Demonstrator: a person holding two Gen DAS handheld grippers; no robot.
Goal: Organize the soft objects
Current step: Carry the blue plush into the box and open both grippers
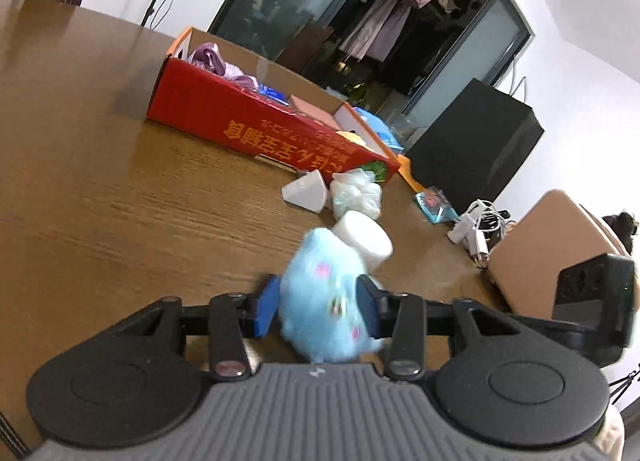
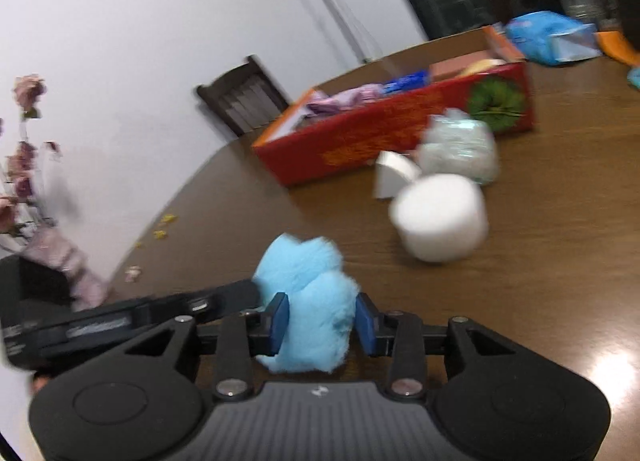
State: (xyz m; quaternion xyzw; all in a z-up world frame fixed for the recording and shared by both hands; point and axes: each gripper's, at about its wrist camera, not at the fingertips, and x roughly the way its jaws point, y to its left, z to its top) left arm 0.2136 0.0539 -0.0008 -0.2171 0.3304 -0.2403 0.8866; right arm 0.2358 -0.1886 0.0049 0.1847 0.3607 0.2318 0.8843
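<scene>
Left wrist view, left gripper [image 1: 318, 311]: jaws partly open, blue pads pressed into a fluffy blue plush toy [image 1: 324, 301] held just above the wooden surface [image 1: 120, 201].
Left wrist view, beyond the toy: white foam cylinder [image 1: 364, 239], pale mesh bundle [image 1: 356, 193], white wedge [image 1: 304, 191], then an open red box [image 1: 256, 129] holding soft items.
Right wrist view, right gripper [image 2: 322, 321]: jaws narrowly open, pads squeezing the same blue plush; the left gripper's black body reaches in from the left.
Right wrist view, background: cylinder, bundle and red box, blurred.
</scene>
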